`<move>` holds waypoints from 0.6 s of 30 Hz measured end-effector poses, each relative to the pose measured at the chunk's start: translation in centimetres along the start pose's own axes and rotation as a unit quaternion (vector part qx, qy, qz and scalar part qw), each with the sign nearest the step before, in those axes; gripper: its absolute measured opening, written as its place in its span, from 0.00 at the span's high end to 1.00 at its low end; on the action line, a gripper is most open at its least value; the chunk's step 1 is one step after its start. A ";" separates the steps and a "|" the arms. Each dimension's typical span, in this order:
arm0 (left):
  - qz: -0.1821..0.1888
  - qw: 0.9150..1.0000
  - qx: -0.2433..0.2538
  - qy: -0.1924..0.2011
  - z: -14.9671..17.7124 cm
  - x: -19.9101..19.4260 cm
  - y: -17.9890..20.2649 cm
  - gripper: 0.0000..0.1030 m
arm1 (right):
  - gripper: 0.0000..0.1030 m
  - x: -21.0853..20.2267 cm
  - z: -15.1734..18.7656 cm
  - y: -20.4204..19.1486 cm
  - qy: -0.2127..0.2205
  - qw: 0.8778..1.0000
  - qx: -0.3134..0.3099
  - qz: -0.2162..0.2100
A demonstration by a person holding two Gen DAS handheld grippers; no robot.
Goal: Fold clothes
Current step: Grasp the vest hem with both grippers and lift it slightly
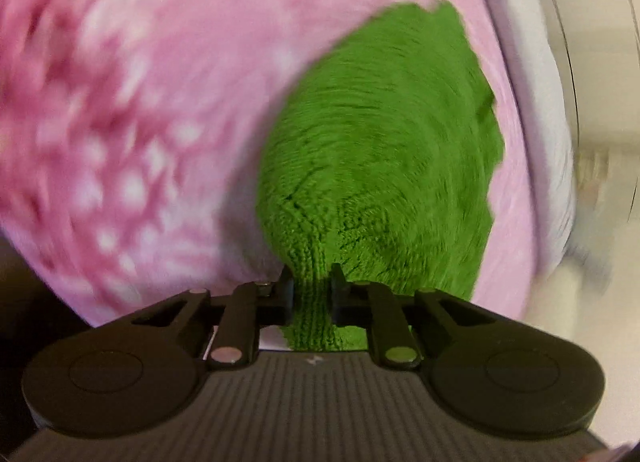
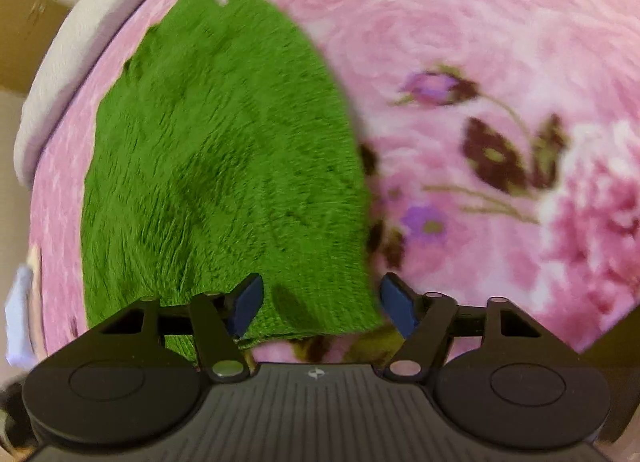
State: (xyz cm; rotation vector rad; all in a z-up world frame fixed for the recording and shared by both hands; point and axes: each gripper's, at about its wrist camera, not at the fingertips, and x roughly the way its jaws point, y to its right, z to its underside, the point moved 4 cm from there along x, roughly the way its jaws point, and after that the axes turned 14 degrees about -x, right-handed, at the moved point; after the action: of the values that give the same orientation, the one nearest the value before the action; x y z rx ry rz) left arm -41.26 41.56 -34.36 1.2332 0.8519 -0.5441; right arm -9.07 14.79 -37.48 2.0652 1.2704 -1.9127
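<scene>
A green fuzzy cloth [image 1: 380, 134] lies on a pink floral blanket [image 1: 140, 122]. My left gripper [image 1: 312, 286] is shut on the near edge of the green cloth, which bunches between its jaws and stretches away from it. In the right wrist view the green cloth [image 2: 224, 166] lies spread flat on the blanket [image 2: 480, 62]. My right gripper [image 2: 320, 302] is open, its blue pads [image 2: 248, 302] just above the cloth's near right corner. It holds nothing.
A white mattress edge [image 2: 60, 62] borders the blanket at the left of the right wrist view, and at the right of the left wrist view [image 1: 532, 102]. A brown cardboard box [image 2: 28, 22] stands beyond it. Both views are motion-blurred.
</scene>
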 end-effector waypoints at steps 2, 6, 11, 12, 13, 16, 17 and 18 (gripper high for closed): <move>-0.022 0.999 0.043 0.000 0.4 -0.4 0.1 0.91 | 0.90 -0.2 0.3 0.1 -0.005 1.000 0.001 -0.007; -0.067 0.990 0.121 0.000 1.2 -1.0 -0.1 0.95 | 0.93 -0.7 0.8 0.2 -0.014 1.000 0.004 -0.021; -0.121 0.969 0.217 -0.001 2.1 -1.7 -0.4 0.94 | 0.94 -1.0 1.2 -0.1 -0.023 1.000 -0.016 -0.015; -0.118 0.971 0.207 0.002 2.1 -1.6 -0.8 0.93 | 0.91 -0.8 1.1 -0.4 -0.023 0.999 -0.034 0.001; -0.112 0.975 0.190 0.006 2.0 -1.4 -1.3 0.91 | 0.88 -0.7 1.1 -0.7 -0.023 0.998 -0.052 0.016; -0.079 0.989 0.124 0.020 1.3 -2.5 -2.7 0.80 | 0.53 -0.4 0.9 -1.8 -0.024 0.992 -0.105 0.062; -0.067 0.992 0.102 0.026 0.9 -3.2 -3.3 0.77 | 0.46 -0.4 0.8 -2.1 -0.024 0.989 -0.123 0.077; -0.062 0.993 0.091 0.033 0.5 -3.5 -3.5 0.75 | 0.46 -0.3 0.6 -2.4 -0.022 0.986 -0.137 0.089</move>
State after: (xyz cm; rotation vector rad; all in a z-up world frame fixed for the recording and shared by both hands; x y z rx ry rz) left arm -45.82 39.83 -33.54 1.3756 0.9559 -0.6963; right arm -10.96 15.89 -36.24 1.9152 1.2156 -1.6003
